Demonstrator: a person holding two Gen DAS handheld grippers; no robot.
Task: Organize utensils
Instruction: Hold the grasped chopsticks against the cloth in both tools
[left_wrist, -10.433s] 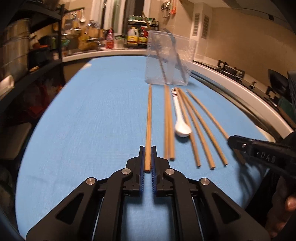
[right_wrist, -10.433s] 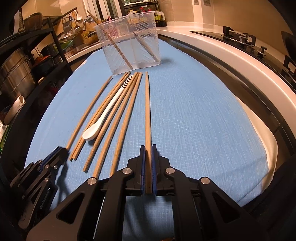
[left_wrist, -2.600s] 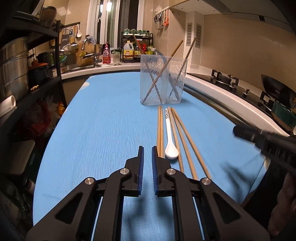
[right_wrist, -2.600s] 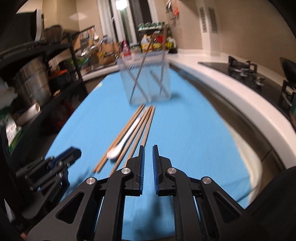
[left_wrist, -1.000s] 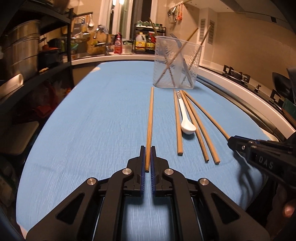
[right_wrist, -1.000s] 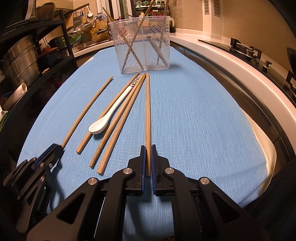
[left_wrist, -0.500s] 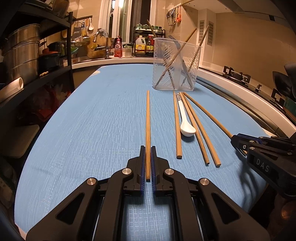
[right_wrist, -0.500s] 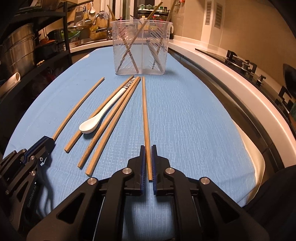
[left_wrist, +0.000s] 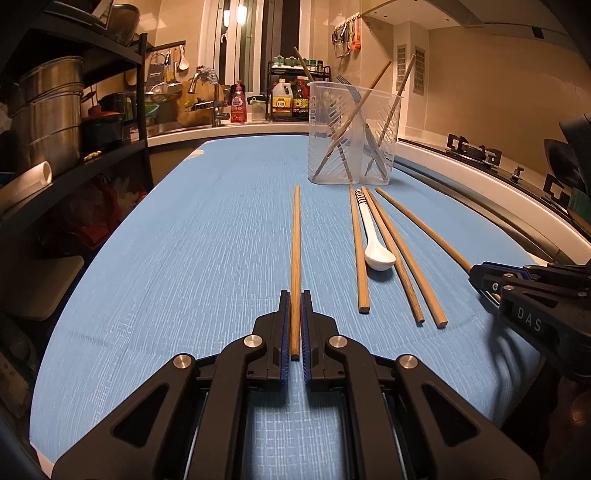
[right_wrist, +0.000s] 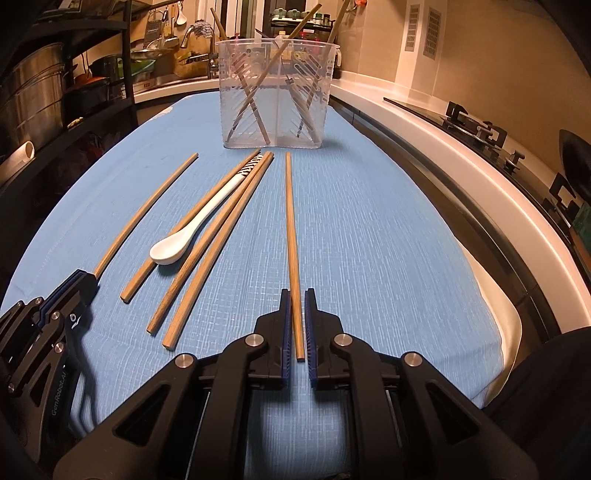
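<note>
The left hand-held gripper (left_wrist: 295, 325) is clamped on the near end of a chopstick (left_wrist: 295, 240); the right hand-held gripper (right_wrist: 297, 325) stands narrowly parted around another chopstick (right_wrist: 290, 229), not yet pinching. Best to close squarely, then lift level so the far tips clear the blue counter (right_wrist: 369, 240). Three chopsticks and a white spoon (right_wrist: 177, 243) lie between them; the clear holder (right_wrist: 275, 92) stands beyond, with the counter edge close on the right

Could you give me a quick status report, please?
Left gripper shut on leftmost wooden chopstick. Right gripper open around rightmost wooden chopstick. Path to clear plastic holder unobstructed.
</note>
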